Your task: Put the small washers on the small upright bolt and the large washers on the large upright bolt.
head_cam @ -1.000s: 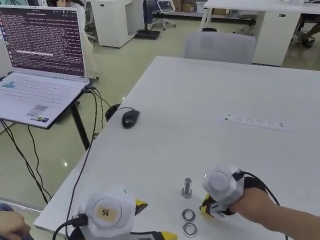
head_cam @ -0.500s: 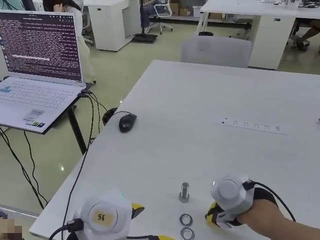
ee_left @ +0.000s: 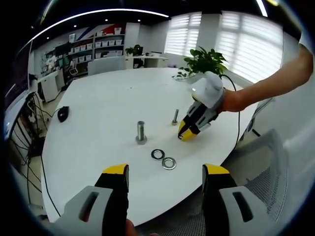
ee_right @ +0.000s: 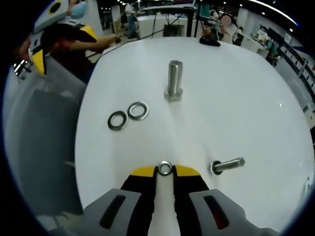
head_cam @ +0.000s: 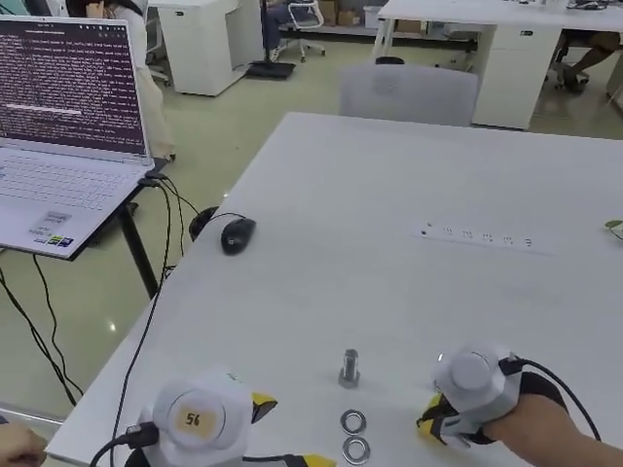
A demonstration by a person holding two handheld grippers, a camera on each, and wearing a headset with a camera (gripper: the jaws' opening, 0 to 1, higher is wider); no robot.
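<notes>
Washers (ee_right: 138,110) silver, table (head_cam: 389,195) white, left gripper (ee_left: 166,169) white (yellow tips).

Two bolts (ee_right: 174,81), three washers (ee_right: 138,110)

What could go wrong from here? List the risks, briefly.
1. The small washer is pinched only at the very tips of the right tongs, so it could slip out on the way to its bolt.
2. The small bolt stands close beside those tongs, and a nudge while lining up may topple it.
</notes>
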